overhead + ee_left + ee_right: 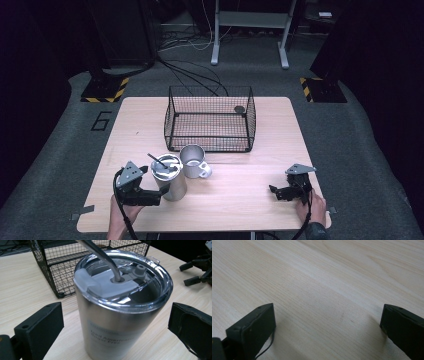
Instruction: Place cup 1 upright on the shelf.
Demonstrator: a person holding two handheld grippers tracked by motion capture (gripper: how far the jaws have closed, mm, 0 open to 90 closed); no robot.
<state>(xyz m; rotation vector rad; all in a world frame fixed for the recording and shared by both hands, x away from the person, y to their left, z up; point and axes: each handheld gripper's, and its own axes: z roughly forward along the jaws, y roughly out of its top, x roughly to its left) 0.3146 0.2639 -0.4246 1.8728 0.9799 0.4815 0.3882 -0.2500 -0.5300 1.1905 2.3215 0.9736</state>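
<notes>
A steel tumbler (170,181) with a clear lid and a bent metal straw (156,161) stands upright at the table's front left. In the left gripper view the tumbler (117,322) rises between my left gripper's two black jaws, which stand wide apart on either side of it, with a gap on both sides. My left gripper (159,194) (115,315) is open. A steel mug (194,161) with a handle stands right behind the tumbler. At the front right my right gripper (274,192) (327,315) is open low over bare wood, with nothing between its jaws.
A black wire basket (210,141) (50,265) stands at the middle back of the wooden table (240,192), with a small dark round thing (239,109) inside at its far right. Cables and a metal frame lie on the floor beyond.
</notes>
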